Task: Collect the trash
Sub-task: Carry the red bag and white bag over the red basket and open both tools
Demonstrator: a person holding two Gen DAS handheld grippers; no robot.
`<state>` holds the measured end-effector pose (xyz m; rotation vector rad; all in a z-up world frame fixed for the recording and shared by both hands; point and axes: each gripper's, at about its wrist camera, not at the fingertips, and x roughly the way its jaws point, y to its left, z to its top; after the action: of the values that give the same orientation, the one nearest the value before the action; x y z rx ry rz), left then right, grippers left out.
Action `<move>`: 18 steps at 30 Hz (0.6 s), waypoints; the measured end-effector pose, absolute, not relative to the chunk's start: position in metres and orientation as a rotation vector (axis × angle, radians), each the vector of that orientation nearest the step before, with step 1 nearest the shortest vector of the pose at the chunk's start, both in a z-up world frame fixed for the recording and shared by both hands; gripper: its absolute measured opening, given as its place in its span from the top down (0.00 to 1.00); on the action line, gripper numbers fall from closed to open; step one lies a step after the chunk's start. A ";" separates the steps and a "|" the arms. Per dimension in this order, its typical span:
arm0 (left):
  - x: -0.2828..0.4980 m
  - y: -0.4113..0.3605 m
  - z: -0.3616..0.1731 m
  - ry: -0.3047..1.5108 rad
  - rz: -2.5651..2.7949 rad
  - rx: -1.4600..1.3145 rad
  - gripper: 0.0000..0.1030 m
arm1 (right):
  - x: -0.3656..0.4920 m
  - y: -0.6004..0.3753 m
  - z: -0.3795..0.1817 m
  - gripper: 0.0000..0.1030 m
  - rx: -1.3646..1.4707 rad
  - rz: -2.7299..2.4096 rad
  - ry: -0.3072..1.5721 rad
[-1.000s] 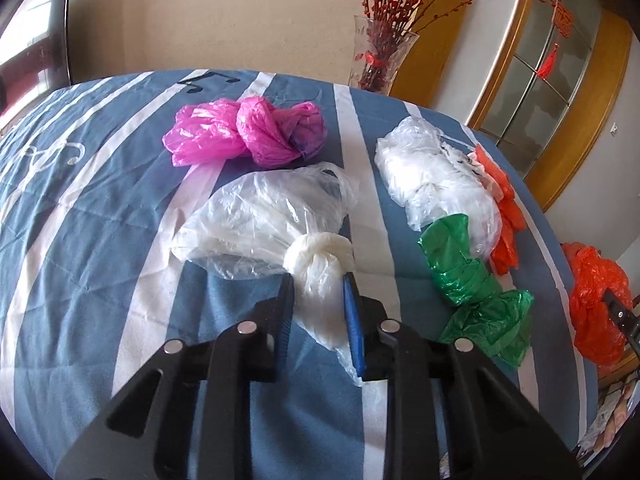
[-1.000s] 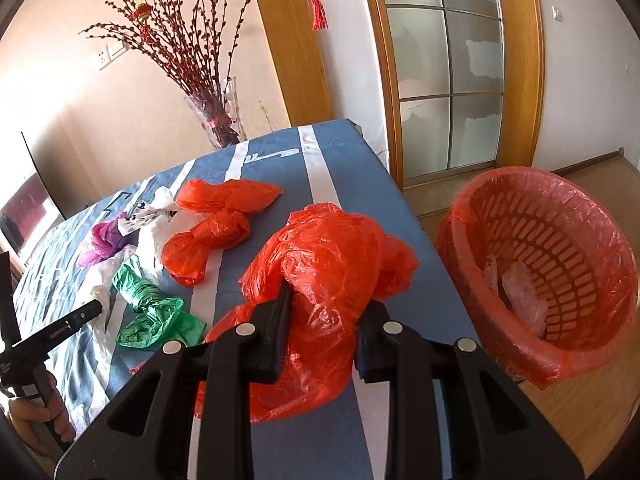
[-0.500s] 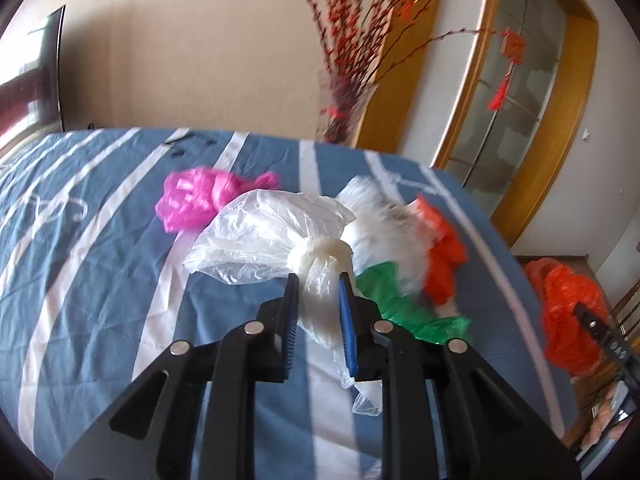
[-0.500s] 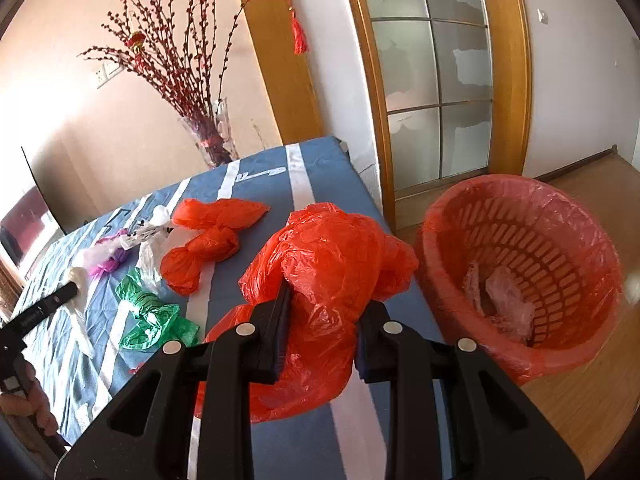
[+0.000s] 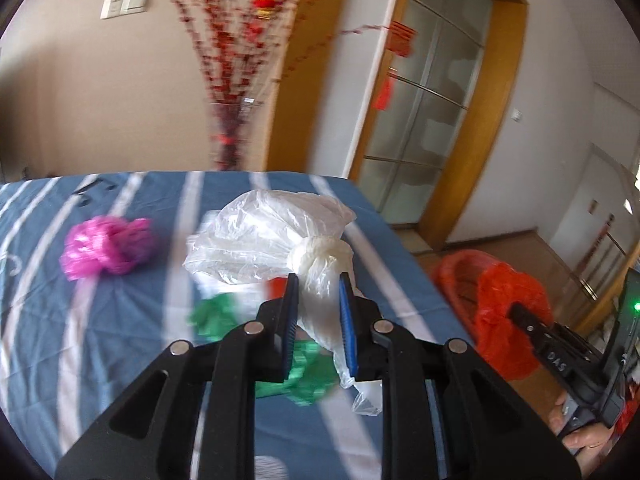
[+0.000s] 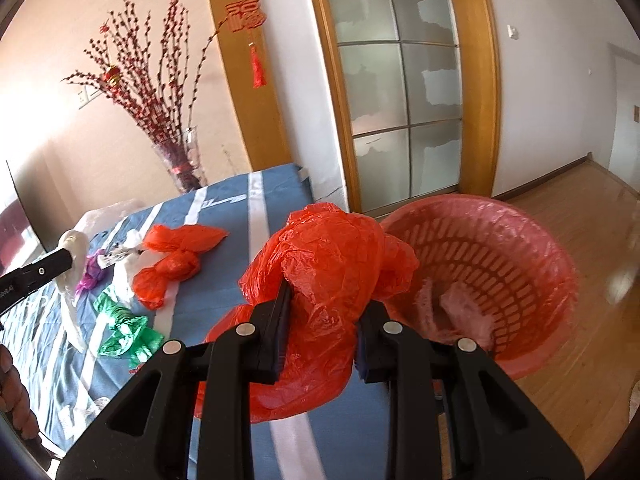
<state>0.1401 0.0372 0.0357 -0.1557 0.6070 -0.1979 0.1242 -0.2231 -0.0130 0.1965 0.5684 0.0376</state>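
Lifted off the striped cloth [image 5: 132, 344], the white bag [image 5: 320, 276] is hanging clamped in the left gripper [image 5: 318, 320]; the right gripper [image 6: 320, 320] is gripping the red bag [image 6: 320, 264], basket [image 6: 532, 248] just right.

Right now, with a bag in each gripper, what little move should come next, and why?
Probably carry the right gripper a little further over the red basket, then let go. It is shut on the orange bag, which hangs just beside the basket's rim, not yet above the opening. The left gripper, holding the white bag, is farther off.

Black claw [image 5: 318, 316] — blue pads [image 5: 347, 324], silver screws.
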 end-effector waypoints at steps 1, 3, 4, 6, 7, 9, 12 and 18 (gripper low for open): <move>0.141 0.029 0.035 0.608 -0.216 -0.153 0.80 | 0.124 -0.227 -0.013 0.74 0.198 0.030 0.566; 0.147 0.011 0.035 0.616 -0.259 -0.147 0.80 | 0.123 -0.234 -0.012 0.74 0.203 0.013 0.561; 0.148 0.004 0.033 0.618 -0.275 -0.146 0.80 | 0.122 -0.238 -0.013 0.74 0.207 0.004 0.559; 0.153 -0.012 0.031 0.623 -0.310 -0.139 0.80 | 0.122 -0.248 -0.013 0.74 0.216 -0.014 0.556; 0.155 -0.019 0.030 0.626 -0.322 -0.135 0.80 | 0.121 -0.252 -0.014 0.74 0.221 -0.023 0.555; 0.160 -0.034 0.028 0.633 -0.356 -0.134 0.80 | 0.121 -0.262 -0.014 0.74 0.230 -0.043 0.552; 0.167 -0.056 0.025 0.643 -0.403 -0.132 0.80 | 0.120 -0.279 -0.015 0.74 0.246 -0.078 0.547; 0.181 -0.098 0.020 0.664 -0.498 -0.130 0.80 | 0.120 -0.311 -0.016 0.74 0.278 -0.146 0.531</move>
<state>0.1805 -0.0976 0.0204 -0.1304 0.6639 -0.4983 0.1198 -0.3115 -0.0157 0.2783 0.5305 -0.1455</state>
